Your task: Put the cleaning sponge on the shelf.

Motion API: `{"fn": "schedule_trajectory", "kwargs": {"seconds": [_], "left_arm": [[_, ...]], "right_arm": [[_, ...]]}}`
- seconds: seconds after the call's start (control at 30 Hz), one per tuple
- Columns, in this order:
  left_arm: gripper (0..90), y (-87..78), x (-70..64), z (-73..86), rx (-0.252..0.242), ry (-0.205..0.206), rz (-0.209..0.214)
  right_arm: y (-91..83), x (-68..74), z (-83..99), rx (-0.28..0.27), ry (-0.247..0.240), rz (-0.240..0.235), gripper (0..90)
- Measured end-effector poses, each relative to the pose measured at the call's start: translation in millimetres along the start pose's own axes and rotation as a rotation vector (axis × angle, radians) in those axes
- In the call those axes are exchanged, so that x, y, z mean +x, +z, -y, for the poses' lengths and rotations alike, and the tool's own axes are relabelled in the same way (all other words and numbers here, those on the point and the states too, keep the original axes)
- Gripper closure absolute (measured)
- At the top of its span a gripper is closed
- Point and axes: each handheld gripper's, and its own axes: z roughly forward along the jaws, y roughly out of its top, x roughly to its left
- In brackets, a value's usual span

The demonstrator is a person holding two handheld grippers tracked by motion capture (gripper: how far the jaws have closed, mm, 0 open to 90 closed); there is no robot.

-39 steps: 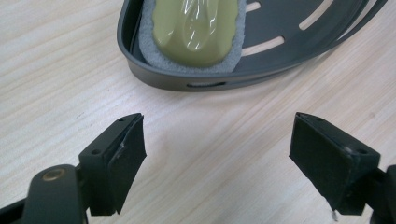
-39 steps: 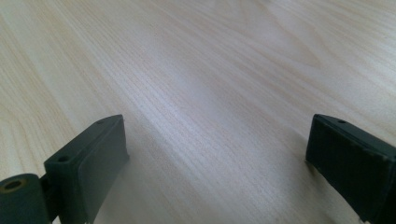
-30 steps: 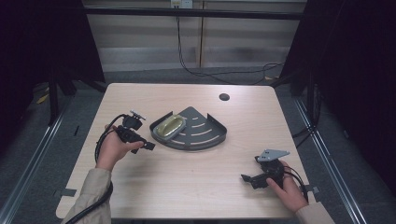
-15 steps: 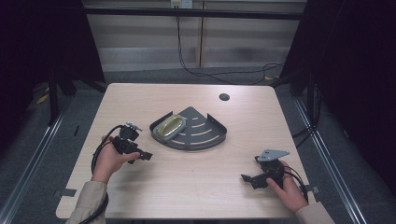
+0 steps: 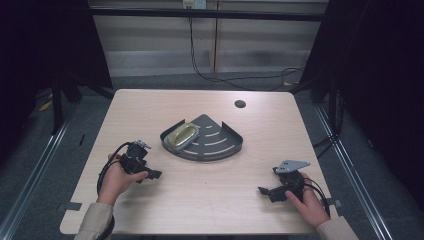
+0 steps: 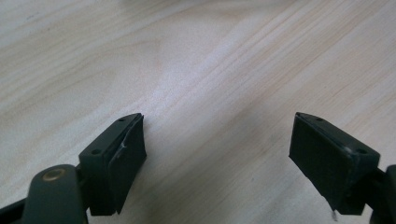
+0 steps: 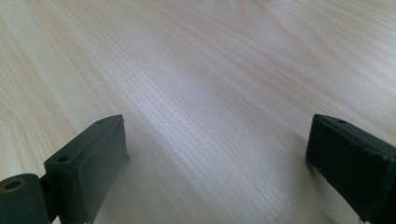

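Black jaws of the left gripper point(image 6: 219, 158) stand wide apart with nothing between them, only pale wood grain of the table point(image 6: 196, 60) underneath. In the high view the left gripper point(image 5: 150, 174) sits low over the near left part of the table, held in the person's left hand point(image 5: 116, 181), jaws pointing right and a little toward the person. Its cable loops out behind the wrist. The forearm, in a tan sleeve point(image 5: 95, 225), enters from the bottom edge.

The right gripper point(image 7: 219, 168) is also spread wide and empty over bare wood. From above, the right gripper point(image 5: 264, 191) rests near the front right corner, a grey three-cornered plate on top, jaws pointing left, the right hand point(image 5: 306, 204) wrapped around it.

Farther out, near the table's middle, lies a dark grey fan-shaped tray point(image 5: 220, 147) with a raised rim. A gold oval dish point(image 5: 181, 136) sits inside at its left end. The left gripper is the nearer one, yet apart from the tray.

Likely risks: a low sideways approach could catch the raised rim and shove the whole tray; the smooth, shallow dish could slip from the jaws if gripped off-centre; the trailing cable could drag across the table.
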Motion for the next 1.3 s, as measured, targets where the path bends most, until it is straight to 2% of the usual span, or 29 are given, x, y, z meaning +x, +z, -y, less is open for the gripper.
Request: {"fn": "schedule_trajectory", "kwargs": {"seconds": [0.17, 0.3, 0.43, 0.67, 0.8, 0.93, 1.3], "left_arm": [[16.0, 1.4, -0.9, 7.2, -0.052, 0.041, -0.004], [15.1, 2.4, -2.5, 11.9, -0.081, 0.078, -0.027], [13.6, 3.9, -5.0, 15.7, -0.104, 0.089, -0.039], [5.1, 9.4, -12.8, 16.9, -0.095, 0.148, -0.074], [2.4, 11.2, -14.1, 18.6, -0.11, 0.139, -0.069], [0.0, 11.7, -13.7, 20.3, -0.118, 0.155, -0.065], [0.0, 12.2, -12.3, 27.3, -0.172, 0.16, -0.053]], "right_arm": [[0.0, 0.0, 0.0, 0.0, 0.0, 0.0, 4.8], [0.0, 0.0, 0.0, 0.0, 0.0, 0.0, 4.8], [0.0, 0.0, 0.0, 0.0, 0.0, 0.0, 4.8], [0.0, 0.0, 0.0, 0.0, 0.0, 0.0, 4.8], [0.0, 0.0, 0.0, 0.0, 0.0, 0.001, 4.8], [0.0, 0.0, 0.0, 0.0, 0.0, 0.0, 4.8], [0.0, 0.0, 0.0, 0.0, 0.0, 0.0, 4.7]]}}
